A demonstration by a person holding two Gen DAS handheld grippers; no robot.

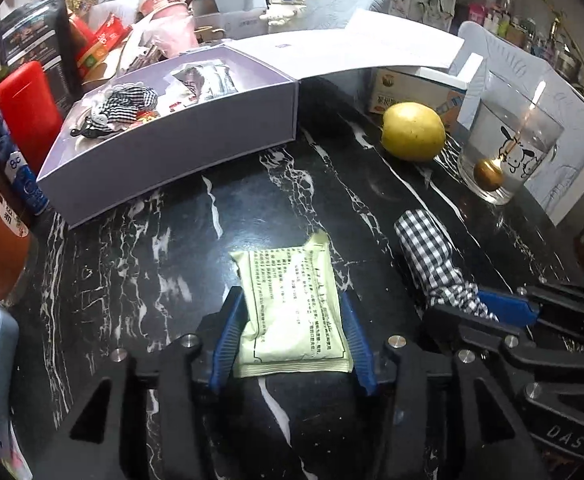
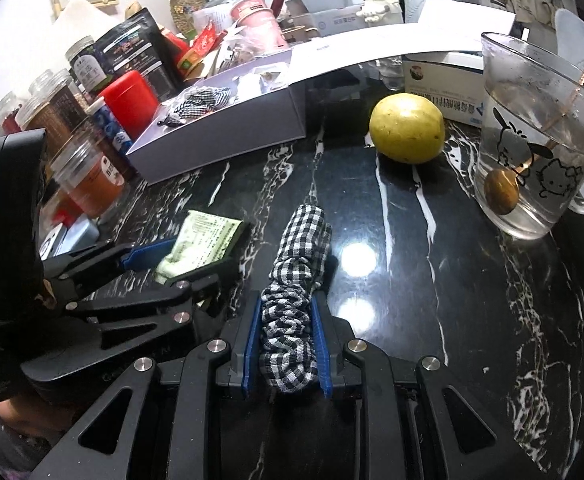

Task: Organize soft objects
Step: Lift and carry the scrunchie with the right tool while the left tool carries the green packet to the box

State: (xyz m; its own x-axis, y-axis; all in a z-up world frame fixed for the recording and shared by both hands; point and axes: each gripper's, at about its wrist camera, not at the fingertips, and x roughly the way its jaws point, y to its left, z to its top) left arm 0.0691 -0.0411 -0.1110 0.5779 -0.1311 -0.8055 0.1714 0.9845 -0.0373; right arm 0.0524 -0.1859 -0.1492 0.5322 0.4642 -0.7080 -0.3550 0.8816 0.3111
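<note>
My left gripper [image 1: 290, 308] is shut on a pale green sachet [image 1: 290, 300] that lies low over the black marble table [image 1: 172, 280]; it also shows in the right wrist view [image 2: 200, 240]. My right gripper [image 2: 288, 308] is shut on a black-and-white checked scrunchie [image 2: 295, 288], seen from the left wrist view too [image 1: 431, 256]. A lavender open box [image 1: 180, 136] stands beyond, holding another checked scrunchie [image 1: 126, 106] and packets; it also appears in the right wrist view [image 2: 228, 136].
A yellow lemon [image 2: 407, 128] and a glass mug [image 2: 539, 140] with a spoon stand at the right. Jars, a red tin [image 2: 130, 98] and pouches crowd the left. A medicine carton [image 1: 415, 92] sits behind the lemon.
</note>
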